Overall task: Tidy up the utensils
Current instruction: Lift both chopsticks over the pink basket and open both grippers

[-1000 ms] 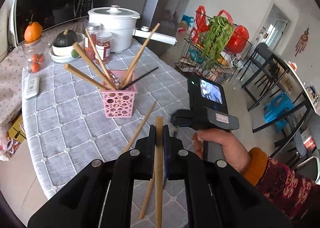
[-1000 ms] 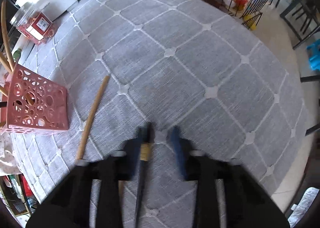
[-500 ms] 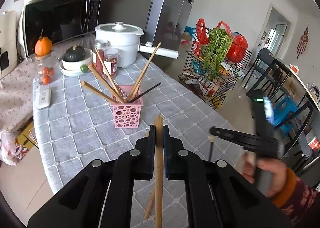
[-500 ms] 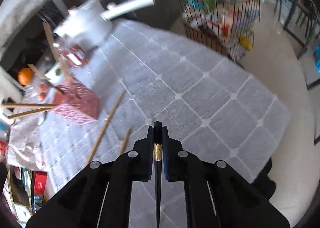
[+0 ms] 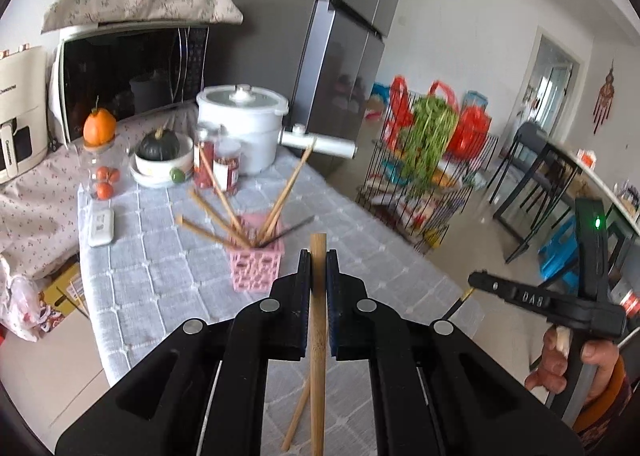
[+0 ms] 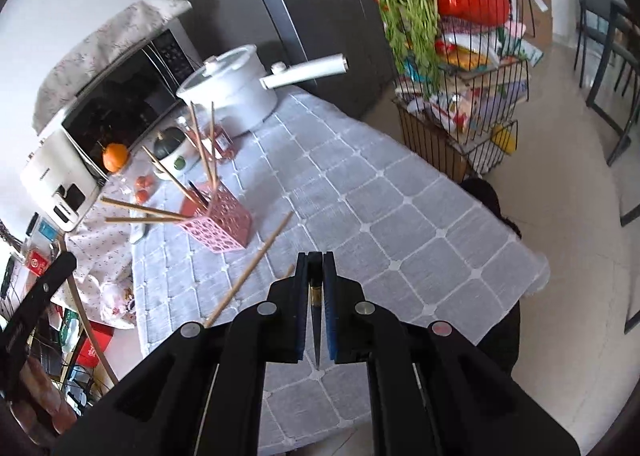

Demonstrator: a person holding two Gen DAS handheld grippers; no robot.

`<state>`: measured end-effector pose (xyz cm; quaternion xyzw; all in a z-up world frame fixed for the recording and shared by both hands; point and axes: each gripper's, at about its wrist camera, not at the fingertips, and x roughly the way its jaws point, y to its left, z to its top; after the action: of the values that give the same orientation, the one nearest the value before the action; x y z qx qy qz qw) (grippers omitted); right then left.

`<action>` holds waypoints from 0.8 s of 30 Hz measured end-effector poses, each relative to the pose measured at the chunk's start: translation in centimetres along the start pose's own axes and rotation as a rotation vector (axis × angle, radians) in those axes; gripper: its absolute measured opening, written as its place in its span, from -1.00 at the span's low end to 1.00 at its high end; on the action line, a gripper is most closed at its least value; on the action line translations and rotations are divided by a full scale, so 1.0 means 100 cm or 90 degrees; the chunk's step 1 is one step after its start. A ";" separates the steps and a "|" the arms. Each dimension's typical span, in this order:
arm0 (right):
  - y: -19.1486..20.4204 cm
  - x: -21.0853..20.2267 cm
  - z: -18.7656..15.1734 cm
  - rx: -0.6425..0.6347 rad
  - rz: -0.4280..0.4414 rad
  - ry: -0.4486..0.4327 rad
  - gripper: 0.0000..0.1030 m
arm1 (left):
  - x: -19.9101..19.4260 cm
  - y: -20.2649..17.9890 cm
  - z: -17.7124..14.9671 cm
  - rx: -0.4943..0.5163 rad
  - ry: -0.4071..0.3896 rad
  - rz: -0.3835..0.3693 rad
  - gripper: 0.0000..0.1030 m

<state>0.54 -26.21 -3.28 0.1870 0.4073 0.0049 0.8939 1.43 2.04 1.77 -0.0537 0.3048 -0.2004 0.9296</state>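
On the table (image 5: 168, 296) with its grey quilted cloth stands a pink perforated plastic basket (image 5: 256, 268), several wooden chopsticks and one black one fanning out of it. Above the cloth, the left gripper (image 5: 318, 268) has its jaws closed tight on a pale bamboo chopstick (image 5: 318, 320), while another wooden chopstick (image 6: 252, 268) lies loose on the cloth just beside the basket. Off to the right, the right gripper (image 6: 316, 276) has its jaws clamped on a thin black chopstick with a gold band (image 6: 316, 308).

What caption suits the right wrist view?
Right gripper clamps a black chopstick above the table, pink basket ahead.
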 end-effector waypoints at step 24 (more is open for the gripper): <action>0.005 -0.027 0.105 0.004 0.070 -0.081 -0.86 | 0.053 0.023 0.143 -0.109 -0.316 0.220 -0.87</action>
<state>6.50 -29.67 5.11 0.2120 0.3388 0.0403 0.9158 14.51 1.71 9.96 -0.1263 0.0885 0.0059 0.9880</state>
